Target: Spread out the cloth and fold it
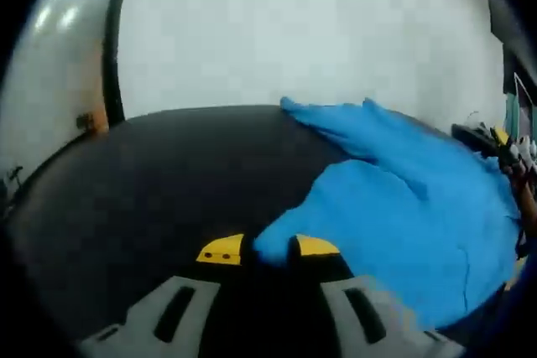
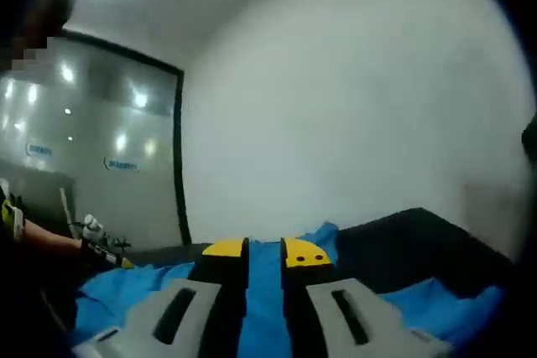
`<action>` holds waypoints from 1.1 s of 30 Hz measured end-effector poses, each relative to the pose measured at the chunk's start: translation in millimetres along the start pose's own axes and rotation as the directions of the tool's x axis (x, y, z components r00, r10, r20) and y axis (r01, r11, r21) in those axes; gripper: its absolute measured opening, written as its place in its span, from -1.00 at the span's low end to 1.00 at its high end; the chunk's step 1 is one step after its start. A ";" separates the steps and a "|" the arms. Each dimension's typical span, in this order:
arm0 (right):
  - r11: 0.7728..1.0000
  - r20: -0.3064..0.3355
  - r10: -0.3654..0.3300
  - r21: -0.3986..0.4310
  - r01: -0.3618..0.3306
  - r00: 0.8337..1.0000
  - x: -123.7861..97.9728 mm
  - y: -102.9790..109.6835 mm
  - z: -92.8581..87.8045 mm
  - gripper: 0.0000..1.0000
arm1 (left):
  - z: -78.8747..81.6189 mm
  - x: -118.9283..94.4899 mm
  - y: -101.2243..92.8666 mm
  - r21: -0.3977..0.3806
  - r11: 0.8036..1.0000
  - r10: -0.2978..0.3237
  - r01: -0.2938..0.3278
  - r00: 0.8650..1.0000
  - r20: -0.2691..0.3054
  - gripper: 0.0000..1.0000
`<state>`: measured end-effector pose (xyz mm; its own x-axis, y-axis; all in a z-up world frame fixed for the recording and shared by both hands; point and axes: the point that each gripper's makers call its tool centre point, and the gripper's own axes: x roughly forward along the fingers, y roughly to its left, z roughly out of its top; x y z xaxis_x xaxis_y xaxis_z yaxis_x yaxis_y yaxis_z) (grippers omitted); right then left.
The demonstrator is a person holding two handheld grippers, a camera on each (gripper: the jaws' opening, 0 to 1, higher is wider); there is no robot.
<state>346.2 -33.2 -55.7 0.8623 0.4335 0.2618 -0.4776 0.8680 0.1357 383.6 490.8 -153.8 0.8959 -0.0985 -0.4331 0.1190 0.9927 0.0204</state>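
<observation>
Where wall (image 1: 294, 31) meets black table (image 1: 151, 182).

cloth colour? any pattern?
Plain bright blue cloth, no pattern visible; clearest in the left gripper view.

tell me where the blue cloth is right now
In the left gripper view the blue cloth lies on the right half of the dark table, one corner pinched in the left gripper.

The blue cloth (image 1: 419, 207) runs off the left gripper view's right edge; small items (image 1: 503, 144) beyond it, possibly tools, are too blurred to identify
</observation>
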 end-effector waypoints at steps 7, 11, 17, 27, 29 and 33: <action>0.998 0.014 0.023 0.064 -0.024 1.000 1.9 0.1 -2.0 -0.78 | -15.6 1.1 39.7 0.271 0.943 0.216 -0.194 0.975 -0.055 -0.93; 0.993 0.051 0.005 0.116 -0.011 0.999 -1.0 -6.3 3.3 -0.78 | 23.4 -8.3 12.0 0.021 0.998 0.063 -0.066 0.991 0.121 -0.86; 0.996 0.044 0.020 0.086 -0.024 0.999 -1.9 0.5 2.2 -0.78 | 53.2 16.8 -60.2 0.065 0.981 -0.187 0.182 0.979 0.078 -0.37; 0.999 0.023 0.021 0.040 -0.022 1.000 -3.4 1.1 -1.8 -0.78 | 31.3 75.4 -50.2 0.327 0.945 0.039 0.008 0.990 -0.135 -0.97; 0.999 0.021 0.017 0.034 -0.018 1.000 -3.4 0.0 -2.2 -0.78 | 40.5 70.1 -41.4 0.346 0.937 0.078 -0.052 0.995 -0.062 -1.00; 0.999 0.008 0.018 0.032 -0.019 1.000 -1.0 -0.3 -4.9 -0.78 | 46.8 57.9 -29.1 0.236 0.969 0.077 -0.077 0.997 0.005 -0.99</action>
<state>346.4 -32.7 -60.7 0.8521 0.4475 0.2714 -0.4986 0.8518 0.1609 452.1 452.9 -137.4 0.9047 -0.0217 -0.4255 0.1477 0.9527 0.2655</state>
